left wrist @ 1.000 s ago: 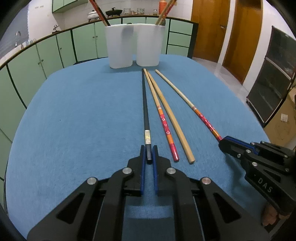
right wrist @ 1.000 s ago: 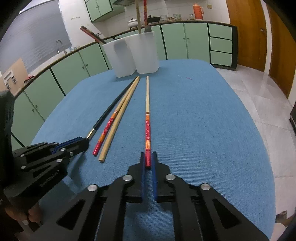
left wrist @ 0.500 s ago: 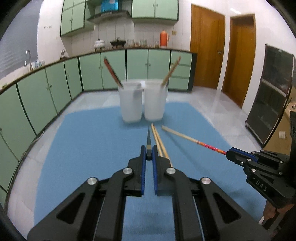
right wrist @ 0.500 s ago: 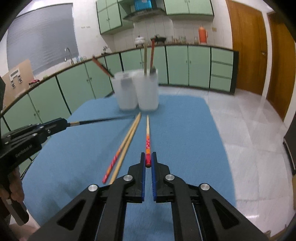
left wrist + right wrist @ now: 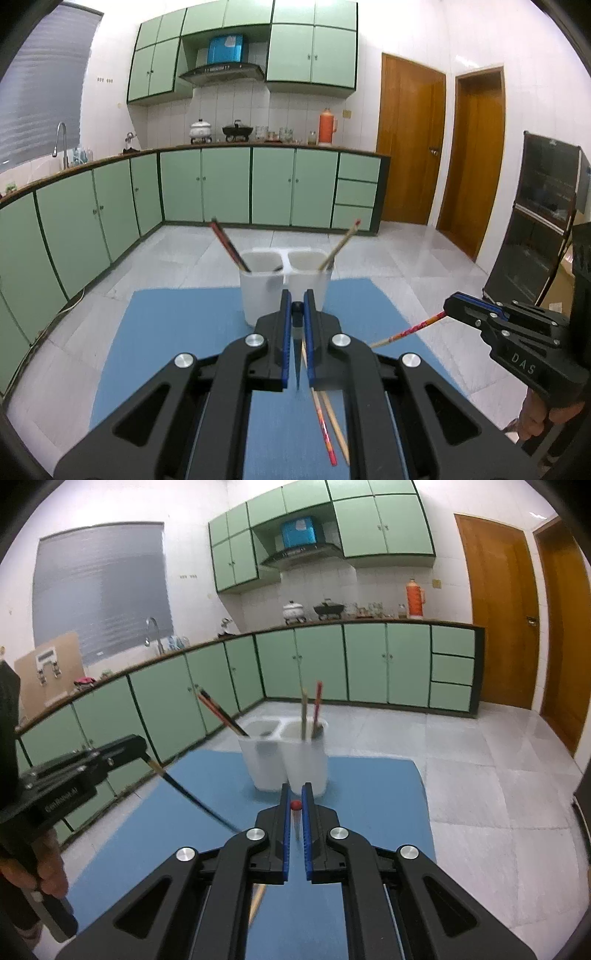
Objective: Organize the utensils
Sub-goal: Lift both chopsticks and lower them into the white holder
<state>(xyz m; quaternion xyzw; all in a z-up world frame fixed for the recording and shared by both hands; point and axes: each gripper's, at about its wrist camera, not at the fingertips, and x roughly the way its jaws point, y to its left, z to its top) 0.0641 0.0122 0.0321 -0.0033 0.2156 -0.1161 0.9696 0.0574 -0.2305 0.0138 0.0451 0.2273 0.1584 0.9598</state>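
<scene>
Left gripper (image 5: 297,306) clenched on black chopstick (image 5: 192,797); right gripper (image 5: 295,805) clenched on red-ended chopstick (image 5: 410,328), both lifted off blue tablecloth (image 5: 177,332). Below, two chopsticks (image 5: 328,424) lying loose. Beyond, twin white holder (image 5: 284,284) with chopsticks inside.

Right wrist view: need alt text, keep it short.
The right gripper is shut on the red end of a chopstick, raised above a blue-covered table and aimed at a white two-compartment holder with chopsticks in both compartments. At left, the left gripper holds a black chopstick slanting down. Green kitchen cabinets fill the background.
</scene>
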